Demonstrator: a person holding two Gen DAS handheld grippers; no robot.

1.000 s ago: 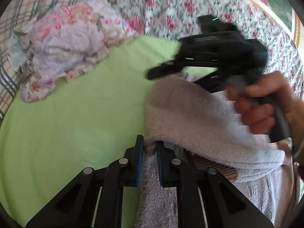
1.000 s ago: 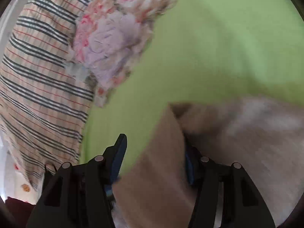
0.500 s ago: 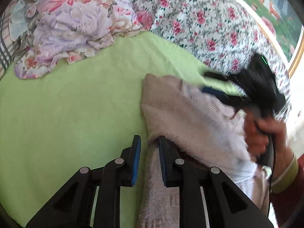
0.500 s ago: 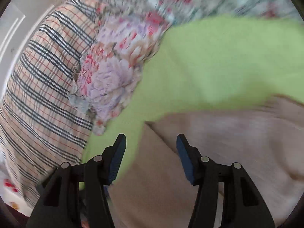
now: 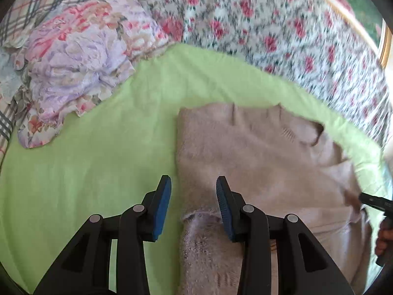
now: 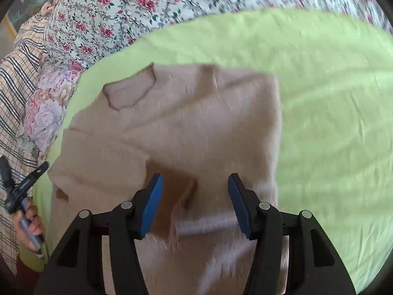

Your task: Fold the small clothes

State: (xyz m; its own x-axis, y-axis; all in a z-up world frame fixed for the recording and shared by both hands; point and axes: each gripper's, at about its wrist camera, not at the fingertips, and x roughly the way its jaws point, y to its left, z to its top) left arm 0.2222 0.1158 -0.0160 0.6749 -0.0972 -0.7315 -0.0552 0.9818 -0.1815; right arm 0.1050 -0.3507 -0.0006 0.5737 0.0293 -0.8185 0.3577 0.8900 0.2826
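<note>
On green sheet (image 5: 98, 172), beige sweater (image 6: 196, 127) hem cut off, both tools (image 5: 194, 204) (image 6: 195, 202) apart, nothing gripped

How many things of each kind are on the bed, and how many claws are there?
Fuzzy beige sweater: 1
Crumpled flowery purple cloth: 1
Green sheet: 1
Rose-print cover: 1
Plaid cover: 1
Claws, left claw and right claw, both open: 2
Total: 7

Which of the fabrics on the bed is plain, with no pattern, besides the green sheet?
The beige sweater, lying flat on the green sheet; the other fabrics around it are floral or checked.
</note>
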